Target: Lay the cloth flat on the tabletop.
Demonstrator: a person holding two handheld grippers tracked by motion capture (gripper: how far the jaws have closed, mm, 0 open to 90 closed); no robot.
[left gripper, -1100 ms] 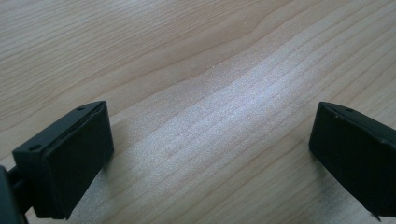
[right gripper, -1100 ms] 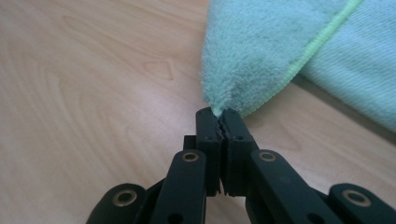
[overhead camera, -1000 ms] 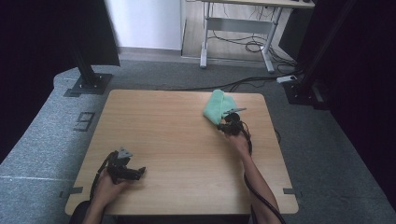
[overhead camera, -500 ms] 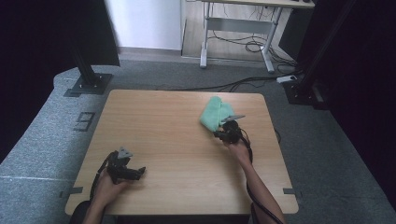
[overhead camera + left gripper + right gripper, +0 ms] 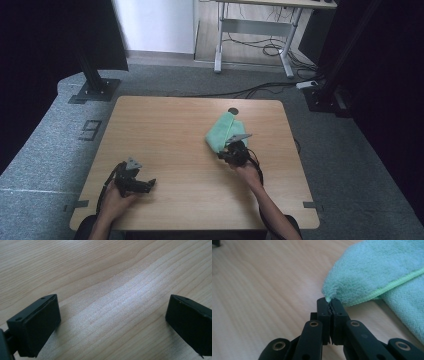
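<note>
Where fingers pinch, fluffy green towel bunches.

Green towel — folded, corner lifted

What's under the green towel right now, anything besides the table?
The green towel lies folded on the wooden table, one corner pinched in the right gripper. Nothing pokes out around it; whatever its folds cover is hidden.

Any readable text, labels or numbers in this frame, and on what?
"9": a dark mark on the grey floor left of the table, reading as a 9 from the high view.
No writing shows on the green towel, either gripper, or the tabletop.
</note>
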